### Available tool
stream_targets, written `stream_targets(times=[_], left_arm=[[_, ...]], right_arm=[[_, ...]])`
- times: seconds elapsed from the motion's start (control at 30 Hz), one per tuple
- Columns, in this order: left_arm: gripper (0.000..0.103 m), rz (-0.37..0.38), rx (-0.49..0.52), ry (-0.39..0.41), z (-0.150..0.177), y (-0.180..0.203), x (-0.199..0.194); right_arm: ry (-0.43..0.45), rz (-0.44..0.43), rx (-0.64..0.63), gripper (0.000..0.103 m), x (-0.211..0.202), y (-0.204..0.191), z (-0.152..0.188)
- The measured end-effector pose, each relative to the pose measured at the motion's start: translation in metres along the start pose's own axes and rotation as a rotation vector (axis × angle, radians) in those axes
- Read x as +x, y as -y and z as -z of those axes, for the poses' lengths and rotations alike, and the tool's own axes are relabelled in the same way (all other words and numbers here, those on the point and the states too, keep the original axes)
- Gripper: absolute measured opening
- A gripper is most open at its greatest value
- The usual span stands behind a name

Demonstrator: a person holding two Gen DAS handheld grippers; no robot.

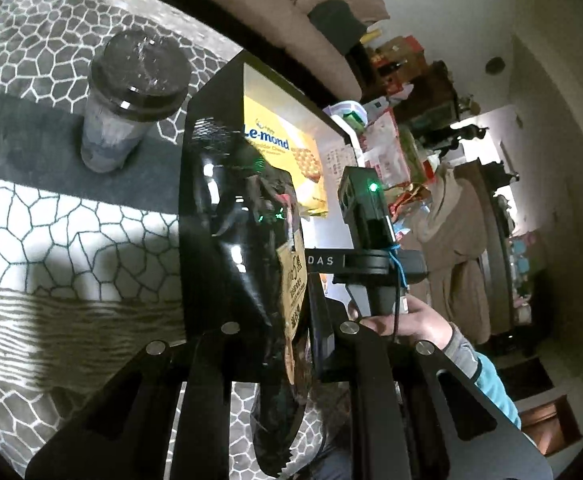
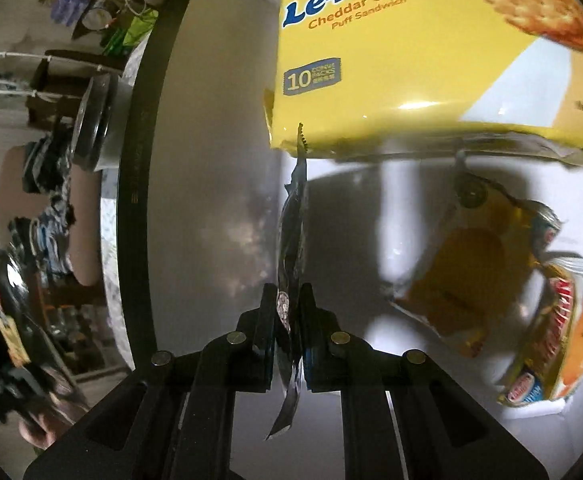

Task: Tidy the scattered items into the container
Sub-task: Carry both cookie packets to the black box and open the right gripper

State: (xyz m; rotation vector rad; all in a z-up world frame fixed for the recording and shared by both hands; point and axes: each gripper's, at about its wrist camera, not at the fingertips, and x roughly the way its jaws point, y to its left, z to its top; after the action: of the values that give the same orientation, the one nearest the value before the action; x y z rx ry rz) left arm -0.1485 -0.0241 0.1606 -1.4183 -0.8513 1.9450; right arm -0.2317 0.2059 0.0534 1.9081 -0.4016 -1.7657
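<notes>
My left gripper (image 1: 287, 332) is shut on a black snack bag (image 1: 251, 264) with a tan label, held by the container's near wall. My right gripper (image 2: 287, 308) is shut on a small black packet (image 2: 293, 224), held edge-on over the white inside of the container (image 2: 219, 160). The container is a white bin with a black rim (image 1: 291, 88). Inside lie a yellow Le-mond cracker pack (image 2: 411, 60) and a yellow-orange snack packet (image 2: 491, 280). The right gripper's body (image 1: 367, 220) and the hand holding it show in the left wrist view.
A plastic cup with a dark lid (image 1: 127, 96) stands on the patterned cloth (image 1: 51, 220) left of the container; it also shows in the right wrist view (image 2: 99, 120). A sofa and cluttered shelves fill the background.
</notes>
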Motion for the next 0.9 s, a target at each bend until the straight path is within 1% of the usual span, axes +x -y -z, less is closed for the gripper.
stream_targets(times=[0.1, 0.17, 0.23, 0.37, 0.43, 0.53, 0.6, 0.67, 0.7, 0.8, 0.83, 0.87, 0.9], left_arm=[[0.014, 0.003, -0.01, -0.007, 0.002, -0.006, 0.005], [0.014, 0.005, -0.012, -0.012, 0.002, -0.006, 0.007], [0.014, 0.009, -0.011, -0.014, 0.003, -0.005, 0.008], [0.014, 0.008, 0.004, -0.036, 0.001, 0.005, 0.018], [0.014, -0.002, 0.013, -0.047, -0.002, 0.011, 0.024], [0.014, -0.02, 0.03, -0.063, -0.006, 0.022, 0.035], [0.014, -0.03, 0.036, -0.066, -0.007, 0.026, 0.037], [0.014, -0.039, 0.041, -0.073, -0.006, 0.03, 0.04], [0.014, -0.045, 0.043, -0.074, -0.007, 0.031, 0.041], [0.014, -0.069, 0.051, -0.073, -0.008, 0.036, 0.043], [0.014, -0.079, 0.055, -0.07, -0.007, 0.037, 0.043], [0.014, -0.095, 0.059, -0.062, -0.006, 0.038, 0.042], [0.014, -0.104, 0.059, -0.055, -0.005, 0.038, 0.04]], right_arm=[[-0.018, 0.022, 0.016, 0.012, 0.006, 0.006, -0.002], [-0.035, 0.048, 0.03, 0.02, 0.006, 0.014, -0.001], [-0.032, 0.079, 0.038, 0.027, 0.003, 0.021, 0.001], [-0.032, 0.137, 0.057, 0.029, -0.01, 0.039, 0.003], [-0.02, 0.145, 0.072, 0.029, -0.018, 0.05, 0.005], [0.033, 0.078, 0.085, 0.029, -0.042, 0.064, 0.011], [0.074, 0.035, 0.073, 0.03, -0.059, 0.064, 0.017], [0.105, 0.02, 0.047, 0.037, -0.074, 0.059, 0.022], [0.12, 0.003, 0.028, 0.039, -0.08, 0.056, 0.024], [0.15, -0.044, -0.016, 0.043, -0.085, 0.037, 0.028], [0.153, -0.072, -0.022, 0.045, -0.084, 0.032, 0.029], [0.146, -0.111, -0.028, 0.045, -0.081, 0.026, 0.03], [0.142, -0.128, -0.035, 0.045, -0.073, 0.009, 0.033]])
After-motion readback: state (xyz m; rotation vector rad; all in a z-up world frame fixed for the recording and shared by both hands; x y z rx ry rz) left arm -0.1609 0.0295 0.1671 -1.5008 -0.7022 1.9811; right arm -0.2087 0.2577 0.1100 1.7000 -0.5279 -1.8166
